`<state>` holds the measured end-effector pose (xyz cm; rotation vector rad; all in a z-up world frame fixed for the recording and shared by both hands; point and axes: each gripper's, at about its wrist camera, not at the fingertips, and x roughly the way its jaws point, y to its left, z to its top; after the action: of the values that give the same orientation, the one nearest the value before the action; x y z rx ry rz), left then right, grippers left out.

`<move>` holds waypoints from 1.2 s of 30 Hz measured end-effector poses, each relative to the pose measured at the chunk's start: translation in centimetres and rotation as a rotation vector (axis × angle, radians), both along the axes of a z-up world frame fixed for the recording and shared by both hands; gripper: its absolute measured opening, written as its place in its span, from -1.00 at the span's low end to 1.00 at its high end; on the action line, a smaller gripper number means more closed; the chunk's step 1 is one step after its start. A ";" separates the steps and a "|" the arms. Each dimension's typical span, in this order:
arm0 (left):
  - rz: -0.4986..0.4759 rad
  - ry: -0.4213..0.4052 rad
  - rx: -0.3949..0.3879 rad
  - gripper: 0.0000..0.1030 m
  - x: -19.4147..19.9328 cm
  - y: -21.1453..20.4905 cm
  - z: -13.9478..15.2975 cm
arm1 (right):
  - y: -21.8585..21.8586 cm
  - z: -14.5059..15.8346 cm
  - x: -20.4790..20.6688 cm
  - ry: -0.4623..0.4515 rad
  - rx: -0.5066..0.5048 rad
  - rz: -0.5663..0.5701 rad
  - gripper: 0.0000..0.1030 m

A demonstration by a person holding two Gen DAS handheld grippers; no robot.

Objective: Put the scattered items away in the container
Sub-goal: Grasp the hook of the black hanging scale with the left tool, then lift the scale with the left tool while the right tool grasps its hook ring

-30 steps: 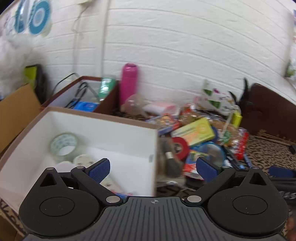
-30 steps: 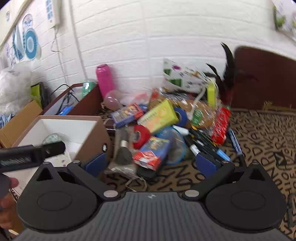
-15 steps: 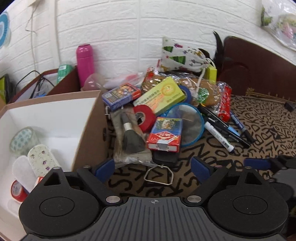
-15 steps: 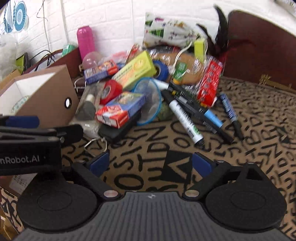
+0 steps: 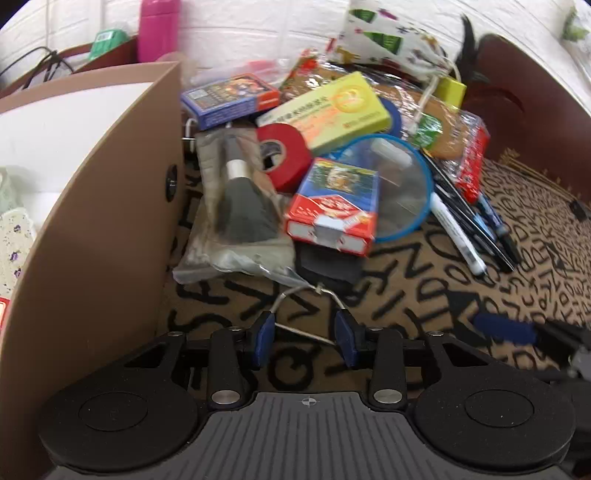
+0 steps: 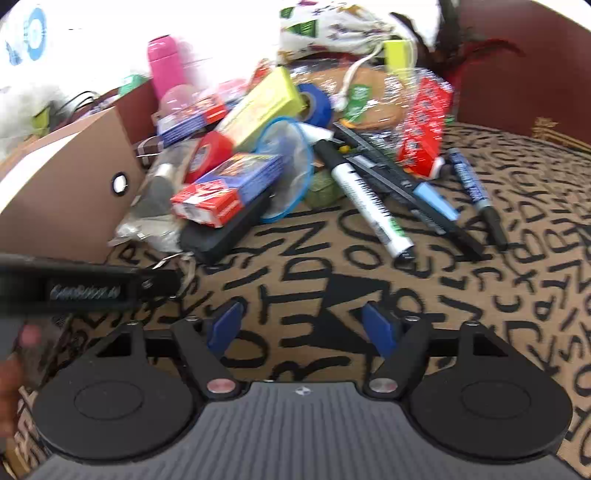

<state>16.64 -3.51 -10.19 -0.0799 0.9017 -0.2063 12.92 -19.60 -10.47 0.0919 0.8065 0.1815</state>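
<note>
A brown cardboard box [image 5: 110,221] with a white inside stands at the left; it also shows in the right wrist view [image 6: 55,192]. A pile lies beside it: a bagged brush [image 5: 240,206], a red tape roll [image 5: 284,155], a red-and-blue card box [image 5: 332,206], a black binder clip [image 5: 325,266] with a wire handle [image 5: 303,299], a blue-rimmed lid [image 5: 399,184], markers [image 6: 365,199]. My left gripper [image 5: 304,338] is low over the mat, half closed around the wire handle, not clamped. My right gripper [image 6: 304,326] is open and empty over bare mat.
The mat [image 6: 480,295] has a brown and black letter pattern. A yellow-green box [image 5: 332,110], blue card box [image 5: 229,99], snack bags [image 5: 469,158], pink bottle [image 5: 159,26] and a second brown box [image 5: 107,55] lie behind. A dark brown edge [image 5: 535,92] rises at the right.
Both grippers have moved forward and down toward the pile. My left jaws have narrowed from wide open to either side of the binder clip's wire handle. My right jaws have narrowed a little.
</note>
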 end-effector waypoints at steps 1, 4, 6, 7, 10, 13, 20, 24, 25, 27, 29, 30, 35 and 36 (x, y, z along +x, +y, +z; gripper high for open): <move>-0.003 -0.003 0.014 -0.03 0.2 -0.1 0.0 | 0.2 -0.1 0.1 0.002 0.007 0.015 0.38; -0.010 0.000 0.052 -0.54 0.7 -0.2 -0.3 | 1.2 -0.2 0.4 -0.012 -0.012 0.044 0.37; -0.019 -0.006 0.078 -0.66 0.8 -0.3 -0.4 | 1.5 -0.1 0.8 -0.016 -0.013 0.053 0.31; -0.024 -0.009 0.088 -0.71 0.8 -0.4 -0.4 | 1.6 -0.1 1.0 -0.016 -0.009 0.058 0.30; -0.032 -0.018 0.111 -0.75 1.2 -0.7 -0.5 | 1.9 -0.1 1.7 -0.014 0.001 0.061 0.23; -0.046 -0.018 0.113 -0.86 1.2 -0.8 -0.5 | 2.5 -0.2 1.9 -0.013 -0.013 0.069 0.15; -0.090 -0.019 0.102 -1.00 -0.7 -1.4 -0.5 | 3.7 -0.1 0.4 0.002 -0.065 0.103 -0.17; -0.105 -0.004 0.052 -1.00 -2.6 -1.2 -0.4 | 3.9 0.2 -1.0 0.029 -0.055 0.119 -0.44; -0.118 0.001 0.041 -1.00 -3.2 -1.2 -0.3 | 4.0 0.3 -1.5 0.037 -0.046 0.132 -0.44; -0.137 0.009 0.038 -1.00 -4.6 -1.2 -0.2 | 4.5 0.5 -2.9 0.049 -0.020 0.176 -0.50; -0.154 0.013 0.039 -1.00 -5.9 -1.0 -0.1 | 5.0 0.6 -4.0 0.057 -0.057 0.184 -0.46; -0.154 0.015 0.038 -1.00 -6.2 -0.8 0.0 | 5.0 0.6 -4.3 0.064 -0.063 0.181 -0.44; -0.107 0.020 -0.013 -0.40 -6.1 0.3 0.6 | 4.8 1.2 -4.6 0.064 -0.088 0.137 -0.43; -0.101 0.012 -0.015 -0.39 -6.0 0.5 0.9 | 4.7 1.4 -4.5 0.057 -0.100 0.129 -0.41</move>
<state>10.61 -2.96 -9.34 -0.0499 0.9170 -0.3074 8.38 -14.93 -9.07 -0.0498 0.8779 0.2603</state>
